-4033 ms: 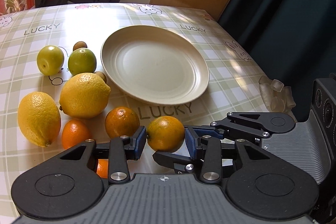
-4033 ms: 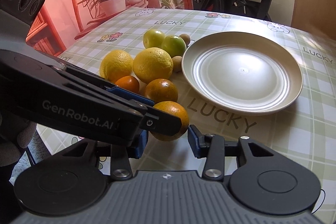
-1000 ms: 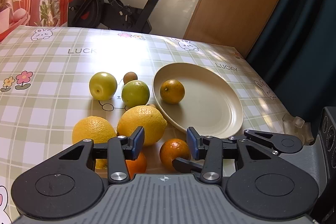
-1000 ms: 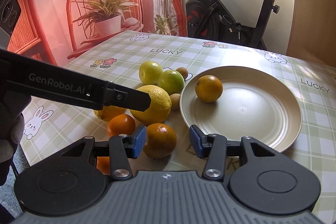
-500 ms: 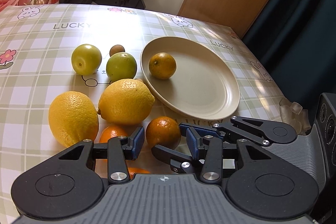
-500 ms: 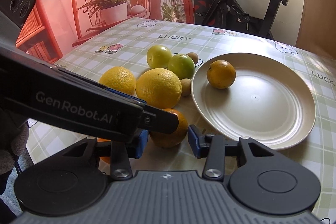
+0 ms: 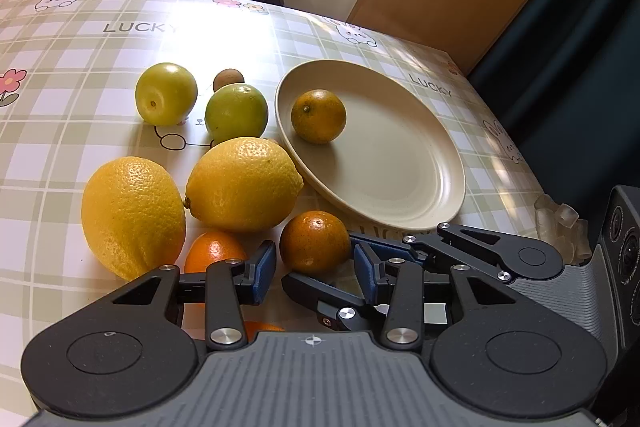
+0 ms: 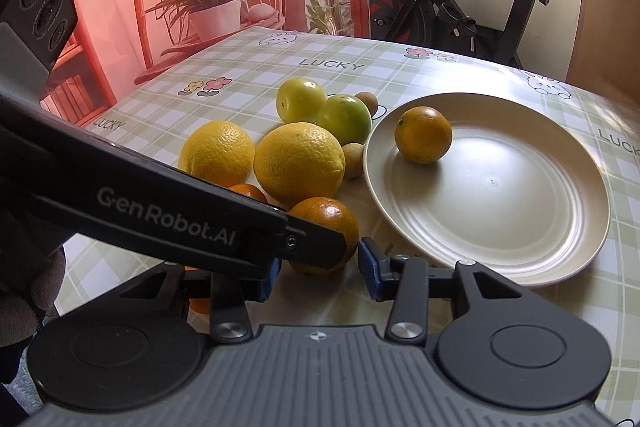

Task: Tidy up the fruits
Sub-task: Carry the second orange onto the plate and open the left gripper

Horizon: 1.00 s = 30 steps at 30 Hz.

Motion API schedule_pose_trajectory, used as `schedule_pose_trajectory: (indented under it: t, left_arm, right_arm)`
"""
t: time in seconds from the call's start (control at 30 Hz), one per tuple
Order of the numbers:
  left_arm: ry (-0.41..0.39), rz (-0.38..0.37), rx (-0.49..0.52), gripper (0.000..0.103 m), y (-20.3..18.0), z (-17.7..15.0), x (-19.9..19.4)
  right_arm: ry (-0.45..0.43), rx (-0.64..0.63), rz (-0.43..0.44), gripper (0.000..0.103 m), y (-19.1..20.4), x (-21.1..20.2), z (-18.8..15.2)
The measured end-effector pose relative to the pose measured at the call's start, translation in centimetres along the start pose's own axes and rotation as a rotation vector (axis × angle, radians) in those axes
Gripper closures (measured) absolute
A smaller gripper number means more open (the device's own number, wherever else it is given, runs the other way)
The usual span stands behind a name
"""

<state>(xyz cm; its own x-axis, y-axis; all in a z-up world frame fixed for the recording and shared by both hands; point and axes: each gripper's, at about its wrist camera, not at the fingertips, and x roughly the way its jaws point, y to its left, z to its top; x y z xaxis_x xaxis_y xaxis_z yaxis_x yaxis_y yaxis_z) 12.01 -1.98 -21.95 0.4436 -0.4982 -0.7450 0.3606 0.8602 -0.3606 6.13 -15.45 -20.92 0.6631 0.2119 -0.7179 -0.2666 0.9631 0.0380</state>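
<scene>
A beige plate (image 7: 400,167) (image 8: 500,195) holds one orange (image 7: 318,115) (image 8: 423,135). A second orange (image 7: 315,243) (image 8: 324,219) rests on the tablecloth just in front of the plate. My left gripper (image 7: 315,259) is open, its blue pads close on either side of that orange with thin gaps. One of the left fingers (image 8: 180,215) crosses in front of the fruit. My right gripper (image 8: 320,259) is open around the same orange, and its fingers (image 7: 460,251) come in from the right. Two lemons (image 7: 244,183) (image 7: 132,215) lie to the left.
Two green fruits (image 7: 166,93) (image 7: 236,113), a small brown fruit (image 7: 228,79) and a smaller orange (image 7: 214,251) crowd the left of the plate. The table edge and a dark curtain (image 7: 580,47) are on the right. An exercise bike (image 8: 440,7) stands behind.
The plate was empty four seconds ago and now holds an orange. Over the last second my left gripper sank toward the orange by the plate, which now lies between its pads. The right gripper hardly moved.
</scene>
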Motion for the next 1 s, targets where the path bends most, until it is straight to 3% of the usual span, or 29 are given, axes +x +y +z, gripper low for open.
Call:
schedule_pose_trajectory:
  t: [0.27, 0.6, 1.0]
  left_arm:
    - [-0.004, -0.002, 0.036, 0.062, -0.8, 0.0, 0.1]
    - [-0.057, 0.010, 0.148, 0.062, -2.7, 0.9, -1.1]
    - [-0.083, 0.020, 0.189, 0.063, -3.9, 2.8, -0.9]
  right_arm:
    - [0.011, 0.020, -0.013, 0.058, -0.4, 0.6, 0.1]
    - [-0.051, 0.024, -0.023, 0.058, -0.6, -1.2, 0.5]
    - [-0.092, 0.010, -0.043, 0.058, -1.2, -1.7, 1.6]
